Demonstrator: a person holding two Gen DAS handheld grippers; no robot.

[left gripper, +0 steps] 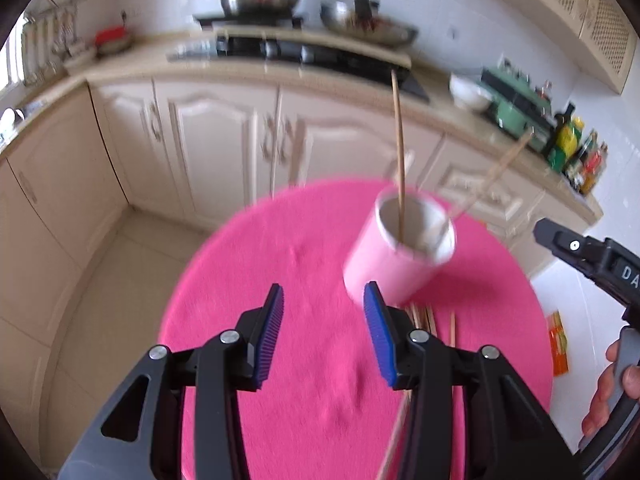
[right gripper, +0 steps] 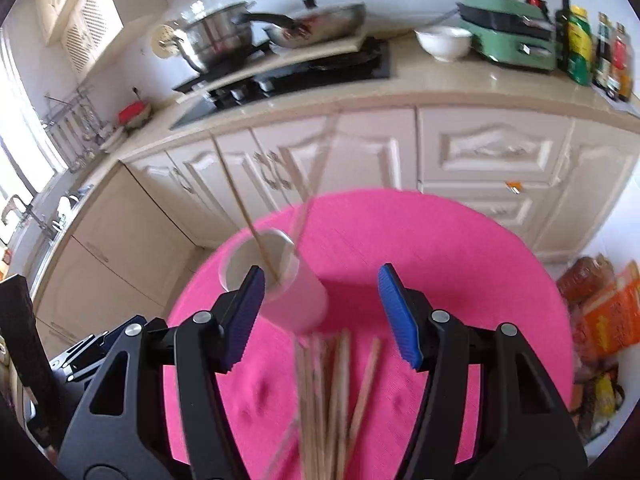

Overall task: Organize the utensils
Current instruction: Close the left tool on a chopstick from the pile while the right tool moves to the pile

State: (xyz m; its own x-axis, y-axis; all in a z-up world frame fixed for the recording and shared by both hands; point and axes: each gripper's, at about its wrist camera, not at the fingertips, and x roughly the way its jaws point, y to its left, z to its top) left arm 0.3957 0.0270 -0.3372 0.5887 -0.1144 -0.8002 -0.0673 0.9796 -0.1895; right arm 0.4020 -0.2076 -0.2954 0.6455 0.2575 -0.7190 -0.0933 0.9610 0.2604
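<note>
A pink cup [left gripper: 392, 264] [right gripper: 292, 300] stands on the round table's pink cloth [left gripper: 304, 360] [right gripper: 460, 264]. One wooden chopstick [left gripper: 399, 152] [right gripper: 244, 208] stands in it, and a second, blurred chopstick [left gripper: 496, 176] [right gripper: 316, 172] leans at its rim. Several loose chopsticks [right gripper: 332, 392] [left gripper: 430, 316] lie on the cloth in front of the cup. My left gripper [left gripper: 323, 292] is open over bare cloth, just left of the cup. My right gripper [right gripper: 322, 274] is open above the loose chopsticks, its left finger in front of the cup, holding nothing.
Cream kitchen cabinets [left gripper: 224, 136] and a counter with a stove [right gripper: 296, 72], pots, a white bowl [right gripper: 442, 42], a green appliance [right gripper: 508, 36] and bottles stand beyond the table. Orange packages [right gripper: 604, 320] lie on the floor at the right. A hand [left gripper: 608, 392] holds the right gripper.
</note>
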